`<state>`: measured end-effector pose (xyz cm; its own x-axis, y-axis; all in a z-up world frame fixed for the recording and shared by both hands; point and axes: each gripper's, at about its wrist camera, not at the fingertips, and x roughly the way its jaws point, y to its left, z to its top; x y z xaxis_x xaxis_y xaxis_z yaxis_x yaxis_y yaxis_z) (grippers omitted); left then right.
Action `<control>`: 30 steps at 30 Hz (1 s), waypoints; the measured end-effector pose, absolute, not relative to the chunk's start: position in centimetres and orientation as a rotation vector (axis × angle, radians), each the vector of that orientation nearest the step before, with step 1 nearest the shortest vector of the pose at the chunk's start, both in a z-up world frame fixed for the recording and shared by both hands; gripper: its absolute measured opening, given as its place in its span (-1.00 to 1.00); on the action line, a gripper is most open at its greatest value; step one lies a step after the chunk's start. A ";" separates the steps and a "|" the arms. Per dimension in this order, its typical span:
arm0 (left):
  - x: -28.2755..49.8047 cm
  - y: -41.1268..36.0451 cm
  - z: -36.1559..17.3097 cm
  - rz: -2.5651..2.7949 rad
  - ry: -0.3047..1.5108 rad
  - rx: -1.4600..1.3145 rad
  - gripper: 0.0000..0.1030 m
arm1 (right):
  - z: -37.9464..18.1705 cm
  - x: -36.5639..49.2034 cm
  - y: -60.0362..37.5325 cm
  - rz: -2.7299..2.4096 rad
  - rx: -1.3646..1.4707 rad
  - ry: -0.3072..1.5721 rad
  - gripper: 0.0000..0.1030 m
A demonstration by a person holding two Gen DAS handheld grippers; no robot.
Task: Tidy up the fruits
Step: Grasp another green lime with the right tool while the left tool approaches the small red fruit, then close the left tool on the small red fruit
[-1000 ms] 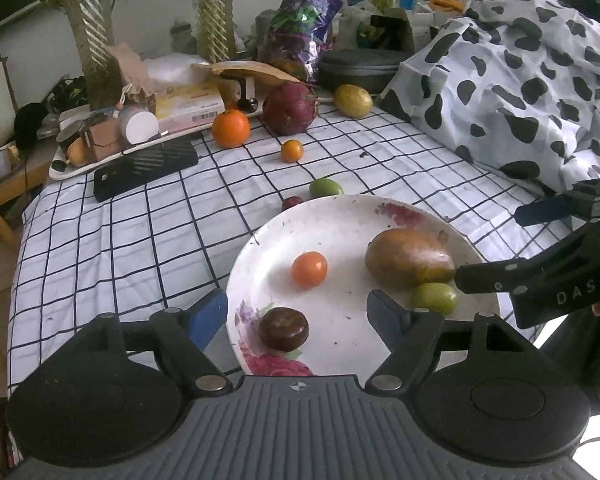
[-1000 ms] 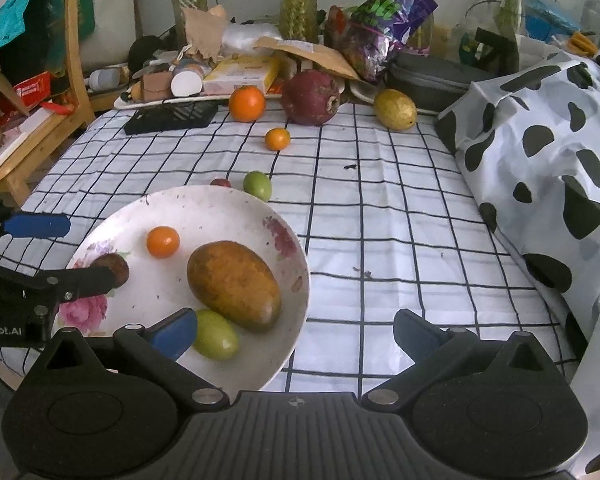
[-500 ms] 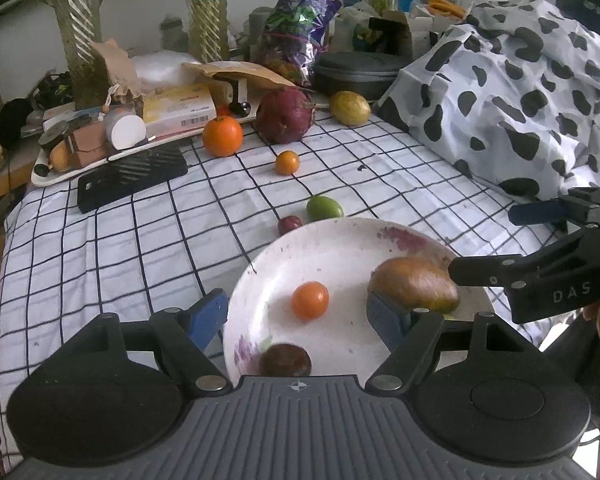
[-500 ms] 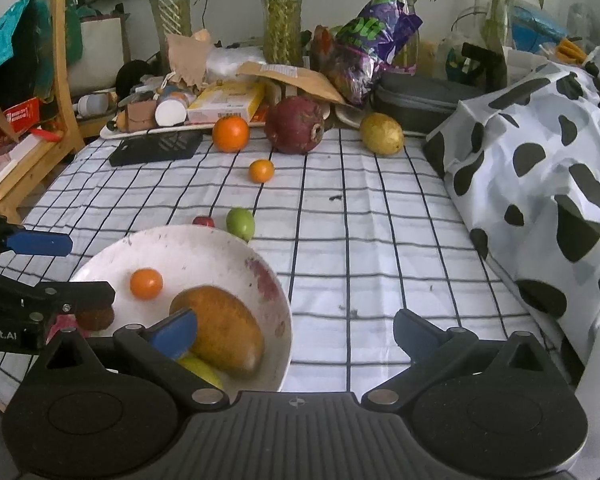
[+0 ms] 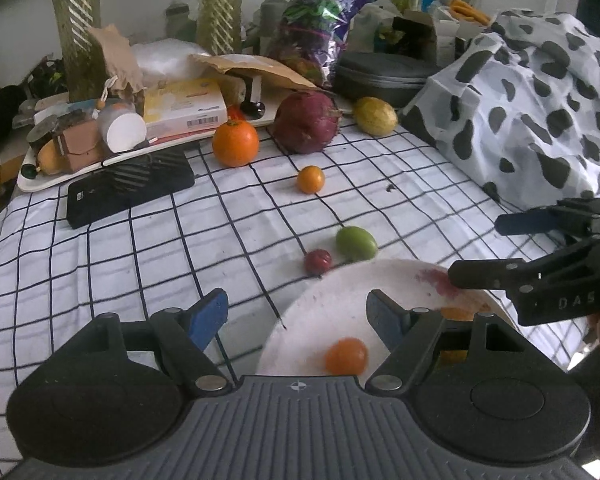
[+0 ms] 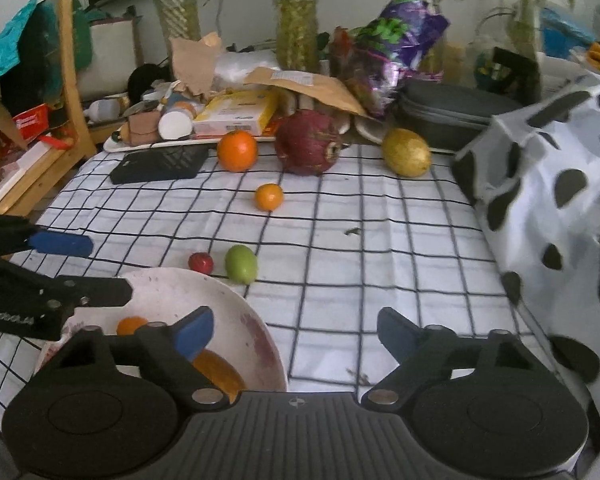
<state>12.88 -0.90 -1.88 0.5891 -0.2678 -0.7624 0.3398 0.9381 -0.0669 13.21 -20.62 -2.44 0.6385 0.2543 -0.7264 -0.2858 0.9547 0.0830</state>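
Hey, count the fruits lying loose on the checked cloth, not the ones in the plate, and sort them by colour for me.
Orange: 2, the big orange and the small orange fruit
Dark red: 2, the large dark red fruit and the small red fruit
Yellow: 1, the yellow fruit
Green: 1, the green fruit
Total: 6

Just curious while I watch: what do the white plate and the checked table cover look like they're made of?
Plate: probably glazed ceramic, or melamine; smooth white face with printed flowers. Table cover: thin woven cloth, matte, with creases and wrinkles across the black grid.
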 end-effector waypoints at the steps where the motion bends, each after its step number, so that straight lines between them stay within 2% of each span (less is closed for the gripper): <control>1: 13.3 -0.8 -2.0 -0.353 0.876 0.087 0.46 | -2.5 13.6 -20.4 0.321 -0.043 0.822 0.55; 6: 15.1 -0.3 -2.3 -0.342 0.890 0.073 0.46 | -3.0 15.9 -19.6 0.372 -0.020 0.853 0.22; 8: 15.8 -0.1 -2.5 -0.337 0.897 0.070 0.46 | -3.2 16.8 -19.4 0.386 -0.006 0.862 0.19; 20: 18.8 0.7 -3.1 -0.328 0.916 0.078 0.46 | -4.8 21.1 -16.8 0.467 -0.029 0.943 -0.30; 24: 19.3 0.8 -3.2 -0.330 0.924 0.070 0.46 | -5.3 21.7 -16.5 0.499 -0.006 0.968 -0.31; 26: 19.5 0.8 -3.3 -0.331 0.932 0.070 0.46 | -5.5 21.7 -16.2 0.526 -0.015 0.976 -0.47; 30: 19.6 0.5 -3.5 -0.335 0.946 0.077 0.46 | -5.5 21.4 -15.4 0.539 -0.065 0.960 -0.48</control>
